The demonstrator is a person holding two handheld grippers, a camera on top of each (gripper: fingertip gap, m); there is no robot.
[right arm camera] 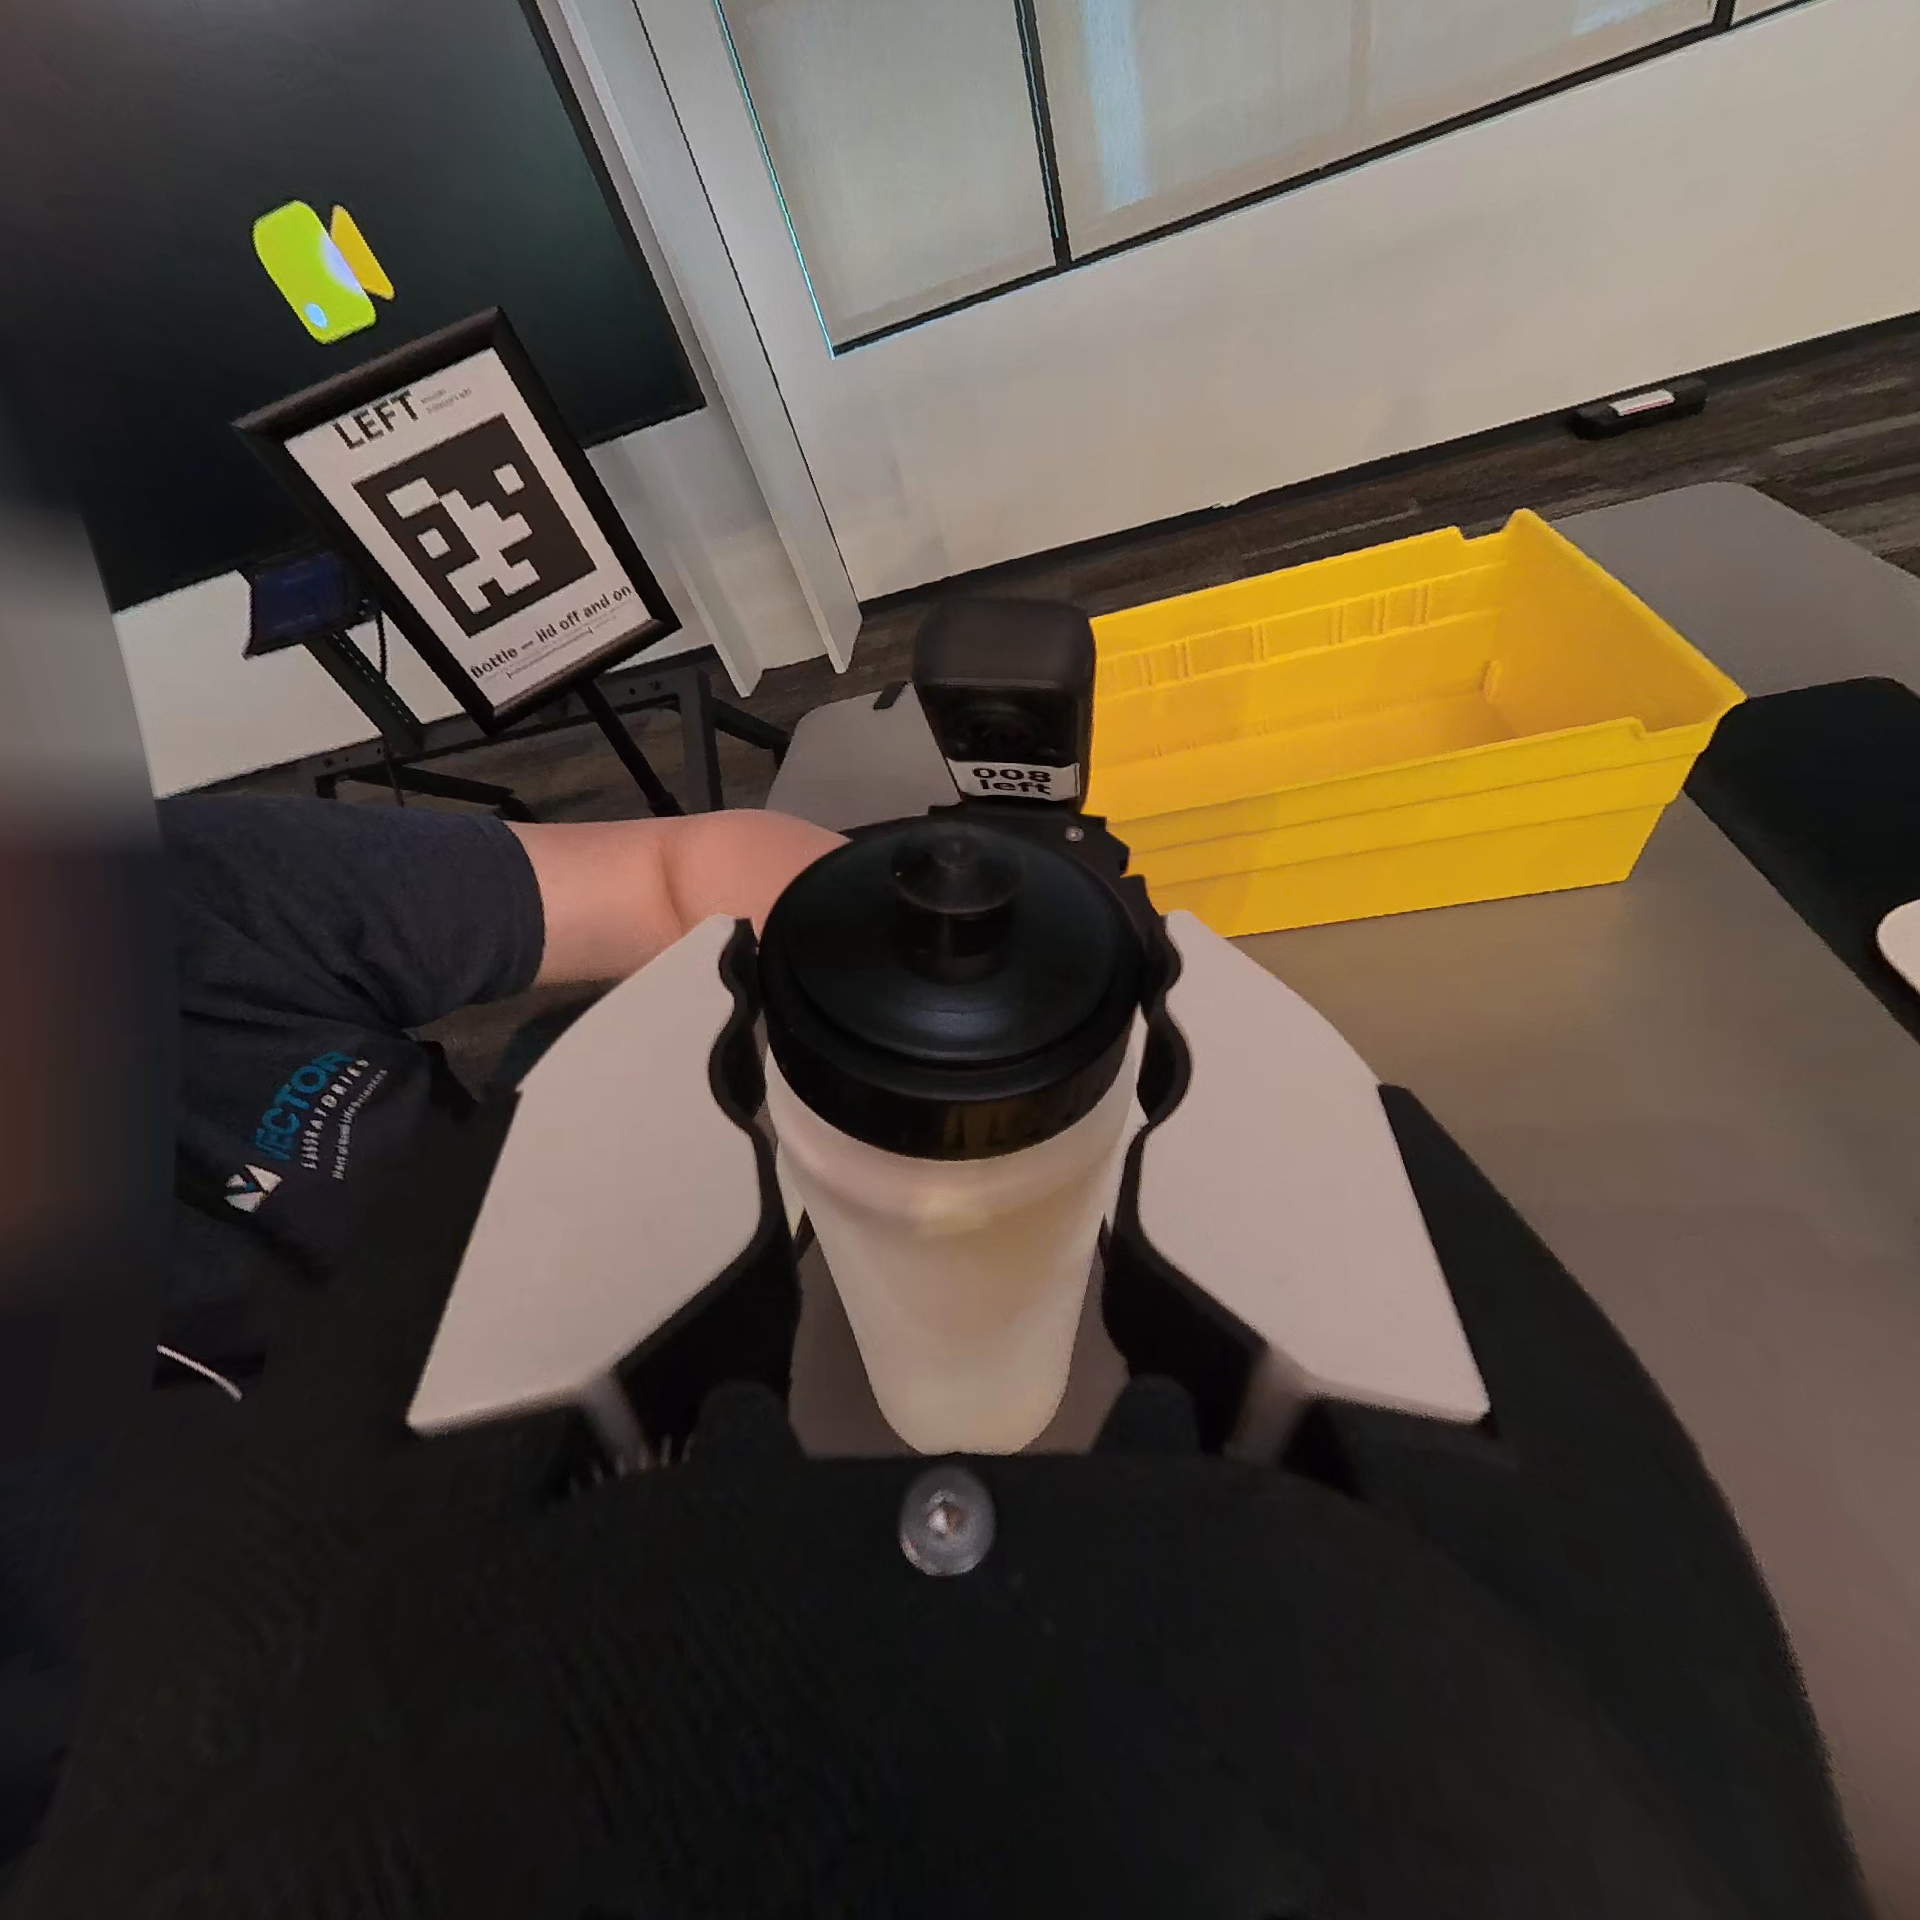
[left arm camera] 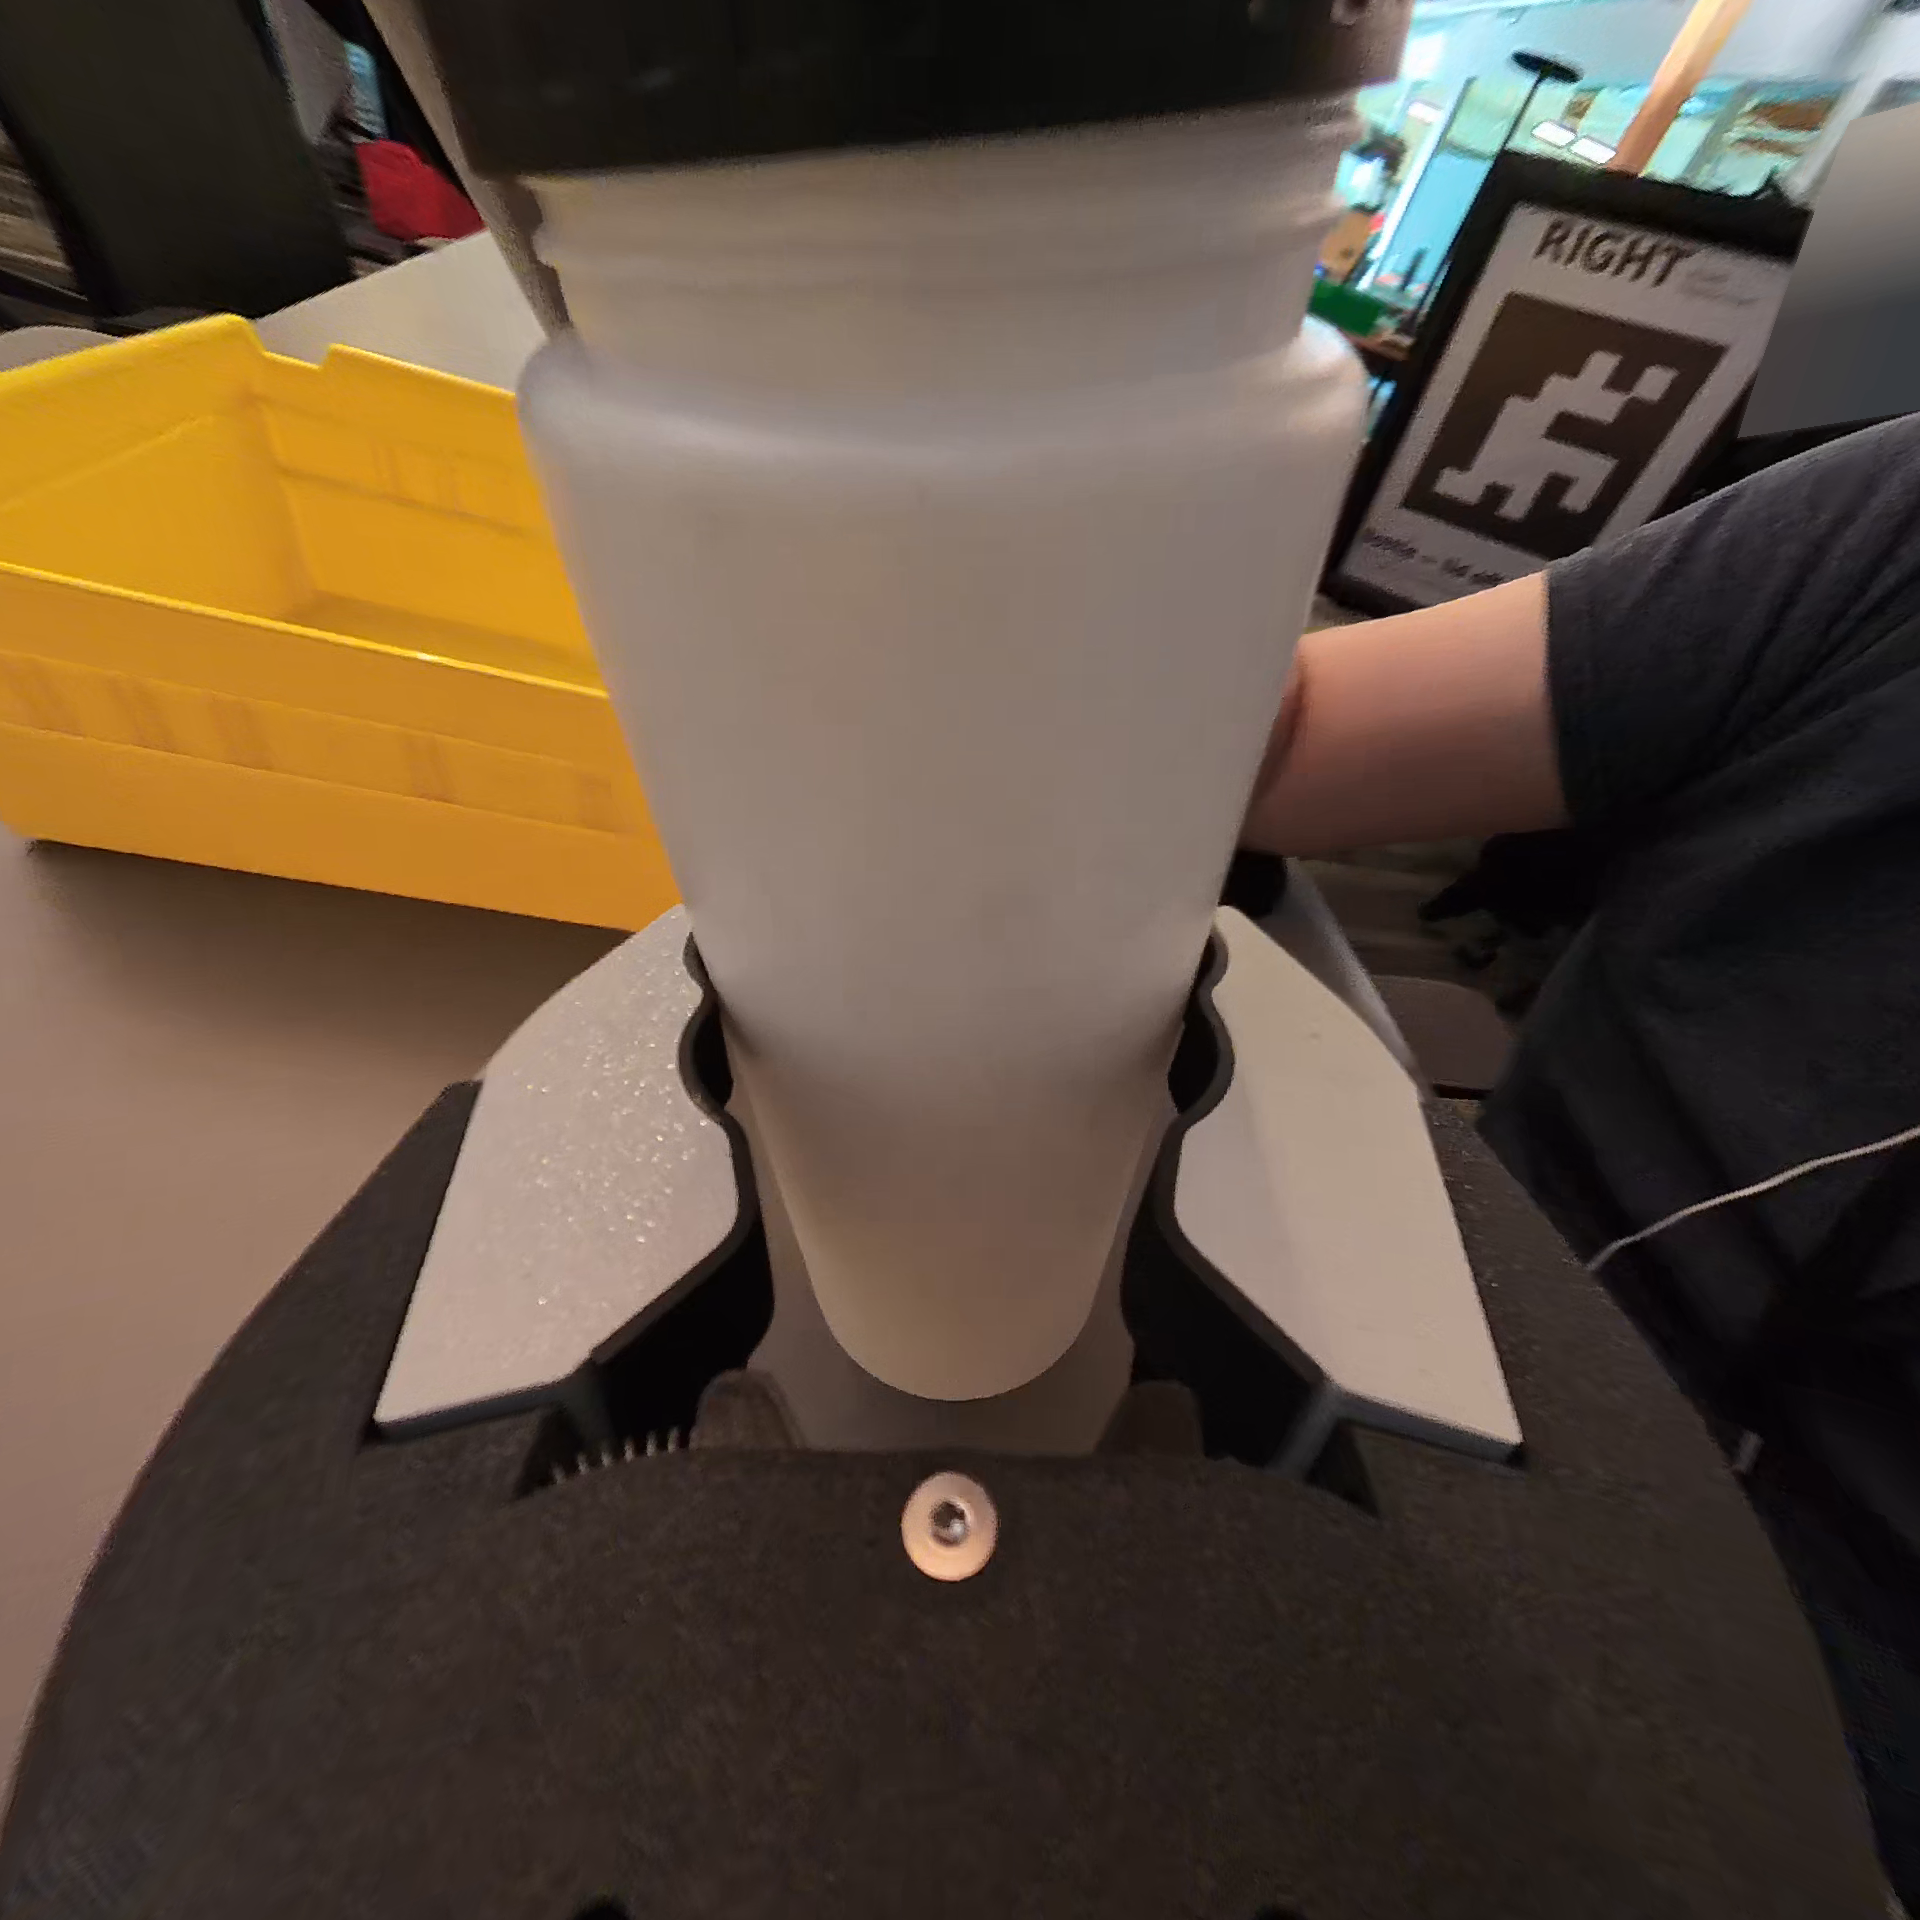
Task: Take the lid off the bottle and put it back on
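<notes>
in the left wrist view the left gripper (left arm camera: 956, 1049) is closed round the lower body of the white bottle (left arm camera: 935, 727), its grey fingers (left arm camera: 592, 1164) pressing the wall on both sides, so the bottle stands upright and is steadied there. higher up, the right wrist view shows the right gripper (right arm camera: 951, 997) bracketing the black lid (right arm camera: 940, 997), its fingers (right arm camera: 623, 1143) drawn in narrowly to either side of the cap; whether they truly pinch it or sit just off it, i cannot tell. the lid sits on the neck of the bottle, square and level, though bare thread shows beneath its lower edge in the left wrist view, so it may not be screwed fully down. whether this is the unscrewing or the screwing back i cannot say from here; my judgement is that a twist of the lid is the step in hand. the next move calls for a firm hold low down while the upper gripper turns about the bottle's own axis, without tilting it. beyond the bottle a person's forearm (left arm camera: 1403, 717) reaches in, then a yellow bin (right arm camera: 1403, 748) sits on the grey table (right arm camera: 1558, 1039), and farthest off a framed marker sign (right arm camera: 468, 520) stands on the floor.
</notes>
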